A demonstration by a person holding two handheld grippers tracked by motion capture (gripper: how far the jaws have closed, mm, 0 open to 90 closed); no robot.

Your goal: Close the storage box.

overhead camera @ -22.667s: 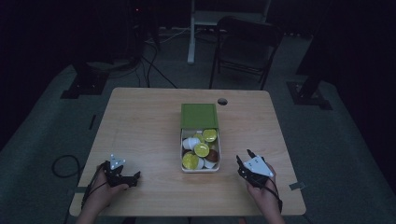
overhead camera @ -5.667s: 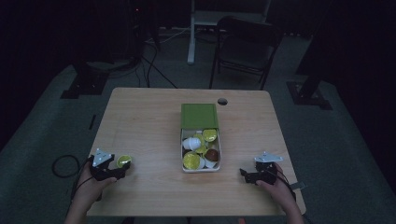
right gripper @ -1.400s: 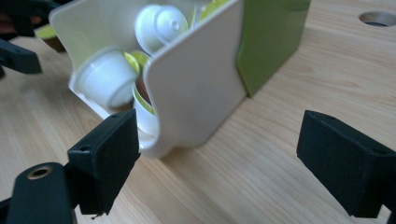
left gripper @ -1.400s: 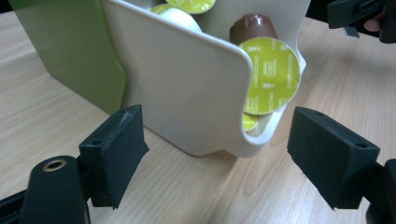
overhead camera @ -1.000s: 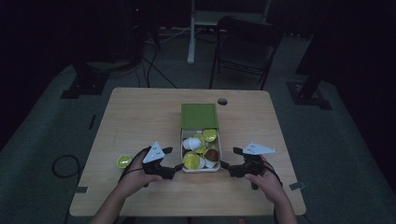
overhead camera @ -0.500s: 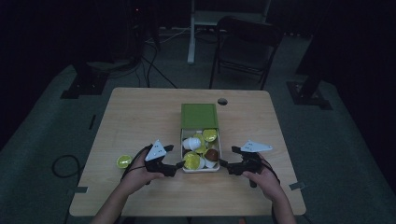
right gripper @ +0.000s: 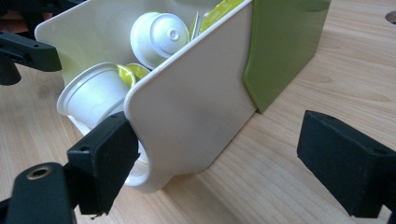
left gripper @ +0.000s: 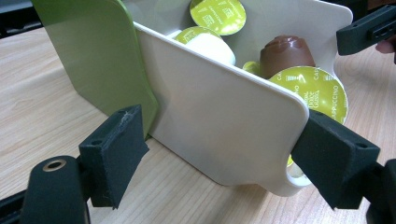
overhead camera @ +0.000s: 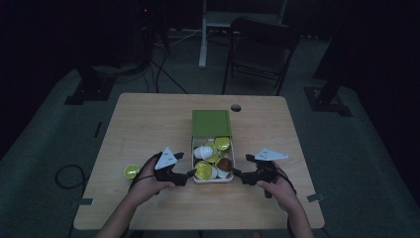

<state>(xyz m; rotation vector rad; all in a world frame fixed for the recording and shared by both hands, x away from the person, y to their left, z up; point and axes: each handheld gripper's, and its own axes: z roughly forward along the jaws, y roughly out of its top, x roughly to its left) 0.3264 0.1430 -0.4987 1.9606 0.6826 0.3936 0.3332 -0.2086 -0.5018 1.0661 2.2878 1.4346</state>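
Observation:
A white tray [overhead camera: 213,180] of coffee capsules stands pulled out of its green sleeve [overhead camera: 211,124] at the table's middle. My left gripper [overhead camera: 189,173] is open at the tray's left wall [left gripper: 219,121]. Its jaws straddle that wall, one pad by the sleeve's edge [left gripper: 102,70] and the other at the tray's front corner. My right gripper [overhead camera: 236,173] is open at the right wall [right gripper: 196,107], one pad by the front corner and the other over bare table. A brown capsule [left gripper: 287,51], white capsules [right gripper: 161,32] and yellow-lidded ones [left gripper: 310,91] fill the tray.
One yellow capsule [overhead camera: 131,171] lies loose on the table to the left of my left hand. A round cable hole [overhead camera: 236,107] sits near the far edge. A folding chair [overhead camera: 260,49] and stand bases are on the dark floor beyond the wooden table [overhead camera: 148,124].
Both grippers have come in from the table's outer front corners to the tray's two sides, and the yellow capsule stays where the left one was. Over the last second there is hardly any motion.

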